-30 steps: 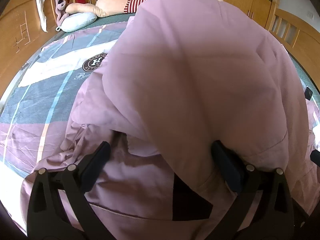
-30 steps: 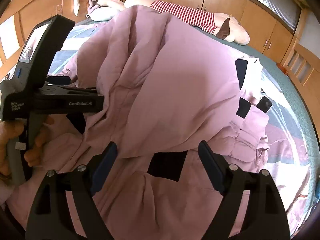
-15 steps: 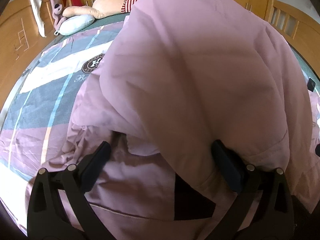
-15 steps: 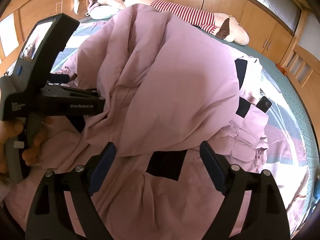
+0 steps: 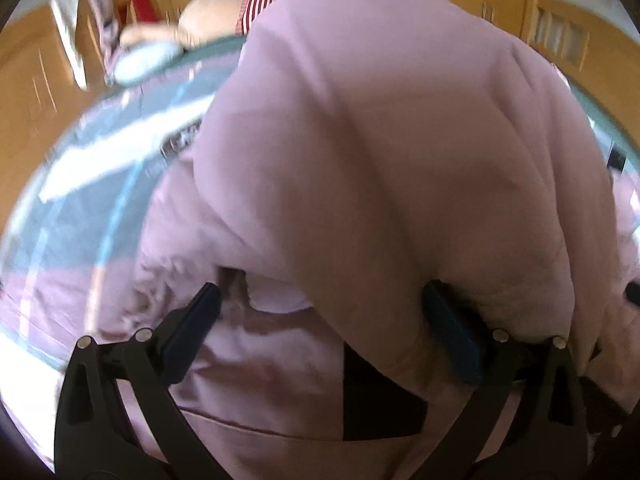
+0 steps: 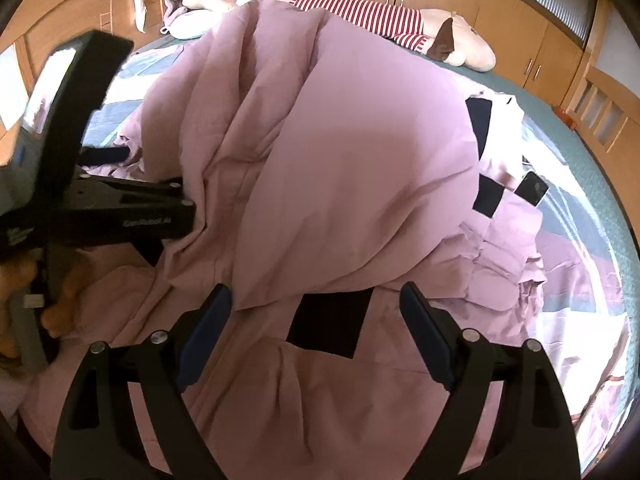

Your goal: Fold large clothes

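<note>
One large mauve fabric garment with black rectangular patches (image 6: 352, 184) lies heaped on the bed's plaid purple, grey and white bedspread (image 6: 576, 248), a big fold of it doubled over the flatter layer beneath.

In the left wrist view, the left gripper (image 5: 320, 320) has its jaws spread wide apart, gripping nothing. The fold bulges up just ahead and drapes down over the right-hand finger (image 5: 452, 332), touching it, while the left-hand finger stands free above the lower layer. One black patch (image 5: 376, 400) shows on that lower layer between the two fingers. This view is blurred, so finer detail is unclear.

In the right wrist view, the right gripper (image 6: 316, 320) is likewise spread wide, clamped on nothing, poised over the flat layer. The folded edge of the garment runs just beyond its fingertips, and one black patch (image 6: 332, 322) lies between them. Three more black patches show at the garment's right side, four counted in this view.

The left gripper's black body also appears at the left of the right wrist view, its fingers reaching into the fold, with the person's hand (image 6: 60, 300) on its handle.

One long beige plush toy in a red-and-white striped shirt (image 6: 372, 20) lies at the far end of the bed.
</note>
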A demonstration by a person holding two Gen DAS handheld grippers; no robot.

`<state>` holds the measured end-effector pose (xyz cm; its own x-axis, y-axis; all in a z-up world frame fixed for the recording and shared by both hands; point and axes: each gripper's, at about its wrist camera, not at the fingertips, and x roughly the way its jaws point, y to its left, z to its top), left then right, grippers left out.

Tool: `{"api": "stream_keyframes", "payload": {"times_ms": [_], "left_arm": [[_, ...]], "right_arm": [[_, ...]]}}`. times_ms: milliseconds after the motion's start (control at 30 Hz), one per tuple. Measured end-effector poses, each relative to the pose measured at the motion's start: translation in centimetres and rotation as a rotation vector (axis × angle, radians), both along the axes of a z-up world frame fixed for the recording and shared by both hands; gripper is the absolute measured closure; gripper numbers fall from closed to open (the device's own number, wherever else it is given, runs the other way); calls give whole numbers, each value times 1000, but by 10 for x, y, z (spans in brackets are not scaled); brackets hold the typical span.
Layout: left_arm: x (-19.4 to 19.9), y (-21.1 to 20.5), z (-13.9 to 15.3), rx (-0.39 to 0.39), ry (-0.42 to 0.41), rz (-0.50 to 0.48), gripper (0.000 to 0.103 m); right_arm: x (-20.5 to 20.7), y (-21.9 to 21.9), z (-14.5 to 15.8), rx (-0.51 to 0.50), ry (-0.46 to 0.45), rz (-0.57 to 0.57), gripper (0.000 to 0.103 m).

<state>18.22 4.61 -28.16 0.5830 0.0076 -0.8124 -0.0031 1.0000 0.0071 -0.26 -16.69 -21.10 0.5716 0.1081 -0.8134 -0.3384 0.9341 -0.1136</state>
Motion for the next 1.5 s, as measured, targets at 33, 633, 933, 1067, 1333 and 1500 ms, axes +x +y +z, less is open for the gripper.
{"api": "stream_keyframes", "payload": {"times_ms": [33, 633, 933, 1067, 1333, 1500], "left_arm": [[0, 2, -1, -22, 11, 3, 2], [-9, 8, 14, 28, -25, 7, 2], [-52, 56, 74, 119, -163, 78, 2], [-74, 98, 59, 129, -36, 154, 2], [-167, 163, 41, 15, 193, 246, 2], [-196, 160, 13, -188, 346, 160, 2]], "right_arm": [[0, 0, 1, -7, -6, 7, 17], [57, -61, -18, -153, -18, -301, 16], [39, -96, 19, -20, -84, -335, 16], [9, -124, 26, -1, -67, -361, 16], [-99, -218, -2, 191, 284, -517, 8], [-138, -229, -41, 465, 596, -440, 4]]}}
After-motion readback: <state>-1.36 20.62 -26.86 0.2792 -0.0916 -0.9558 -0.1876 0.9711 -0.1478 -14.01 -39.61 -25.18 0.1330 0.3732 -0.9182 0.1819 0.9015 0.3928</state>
